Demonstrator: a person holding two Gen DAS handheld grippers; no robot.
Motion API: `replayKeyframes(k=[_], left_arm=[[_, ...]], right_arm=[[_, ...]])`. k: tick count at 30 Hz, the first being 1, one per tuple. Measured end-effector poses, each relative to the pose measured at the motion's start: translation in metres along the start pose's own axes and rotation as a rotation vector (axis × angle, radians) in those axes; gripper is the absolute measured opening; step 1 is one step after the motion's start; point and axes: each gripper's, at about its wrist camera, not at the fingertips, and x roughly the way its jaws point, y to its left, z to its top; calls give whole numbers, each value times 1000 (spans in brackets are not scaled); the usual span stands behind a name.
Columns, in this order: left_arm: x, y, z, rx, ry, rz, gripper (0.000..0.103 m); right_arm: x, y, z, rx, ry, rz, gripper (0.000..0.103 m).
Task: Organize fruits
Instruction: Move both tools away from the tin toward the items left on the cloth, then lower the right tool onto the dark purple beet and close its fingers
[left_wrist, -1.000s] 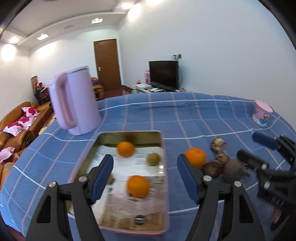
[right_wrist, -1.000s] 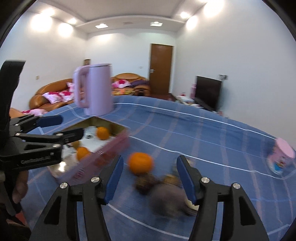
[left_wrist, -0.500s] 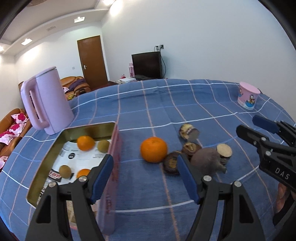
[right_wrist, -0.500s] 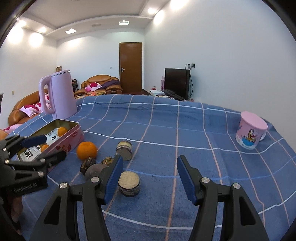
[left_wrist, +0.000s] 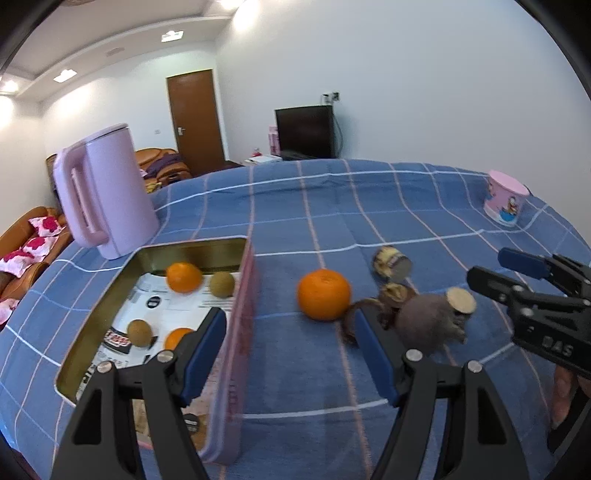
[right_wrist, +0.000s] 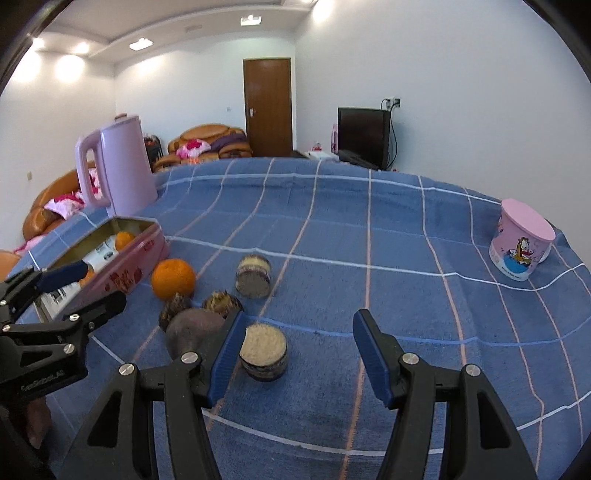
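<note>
An orange lies loose on the blue checked cloth, just right of a pink tin. The tin holds two oranges and two kiwis on printed paper. My left gripper is open and empty, hovering near the tin's right wall, short of the loose orange. My right gripper is open and empty, over a small round jar. The loose orange also shows in the right wrist view. The right gripper shows at the right of the left view.
A brown root vegetable, dark nut-like lumps and a second jar on its side cluster right of the orange. A lilac kettle stands behind the tin. A pink cartoon cup stands far right.
The left gripper swung right from above the tin toward the loose orange, then back slightly. The right gripper swung right and came nearer to the jars. Both stayed open.
</note>
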Motion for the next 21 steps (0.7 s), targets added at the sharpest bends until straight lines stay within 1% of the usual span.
replayKeyframes(k=[2, 4, 9, 10, 11, 14, 18, 21], left_arm=[[-1, 4, 1, -13, -11, 9, 74], [-3, 9, 1, -19, -23, 23, 74], [-7, 22, 3, -52, -35, 39, 74], [-7, 23, 3, -56, -35, 39, 74], [-7, 24, 3, -57, -34, 37, 74], [-6, 25, 3, -61, -30, 33, 74], [-6, 23, 3, -57, -23, 25, 74], [-5, 20, 3, -52, -17, 26, 74]], right_arm=[[-2, 8, 1, -8, -10, 38, 62], [0, 17, 2, -40, -11, 54, 62], [11, 44, 3, -131, 22, 99, 62], [15, 48, 3, -147, 35, 104, 62], [21, 53, 3, -169, 67, 104, 62], [34, 58, 1, -188, 138, 125, 62], [38, 60, 2, -209, 144, 122, 62], [38, 63, 1, -223, 145, 104, 62]])
